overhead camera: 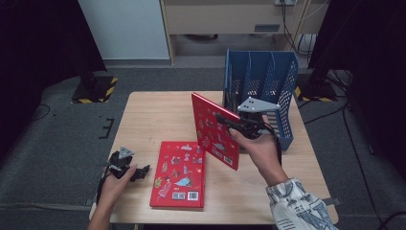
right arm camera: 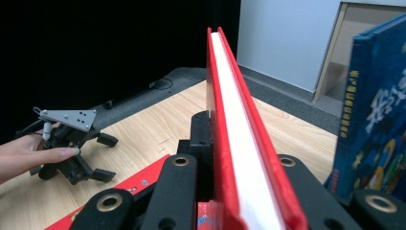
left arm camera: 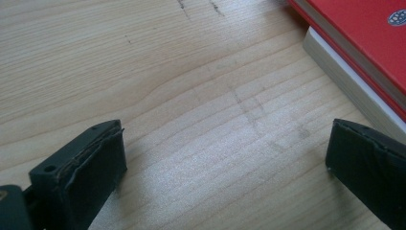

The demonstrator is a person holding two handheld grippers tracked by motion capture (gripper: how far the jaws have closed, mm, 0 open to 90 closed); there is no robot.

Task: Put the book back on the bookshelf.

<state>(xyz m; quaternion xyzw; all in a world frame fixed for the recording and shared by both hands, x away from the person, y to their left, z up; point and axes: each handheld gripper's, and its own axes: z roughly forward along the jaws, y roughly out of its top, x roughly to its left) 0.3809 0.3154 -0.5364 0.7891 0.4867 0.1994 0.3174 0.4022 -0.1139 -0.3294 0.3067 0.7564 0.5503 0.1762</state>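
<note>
My right gripper (overhead camera: 231,122) is shut on a red picture book (overhead camera: 214,130) and holds it upright above the table's middle, in front of a blue file rack (overhead camera: 283,86). In the right gripper view that book (right arm camera: 234,124) runs edge-on between the jaws. A second red book (overhead camera: 178,175) lies flat near the front edge. My left gripper (overhead camera: 141,173) rests open at the table's left side, just left of the flat book. In the left gripper view its jaws (left arm camera: 225,143) stand wide apart over bare wood, with the flat book's corner (left arm camera: 364,38) at the upper right.
The wooden table (overhead camera: 153,115) is bare at its back left. A blue book cover with yellow lettering (right arm camera: 378,120) stands upright close to the held book's right. Dark stands with striped bases (overhead camera: 93,91) sit on the floor beyond the table.
</note>
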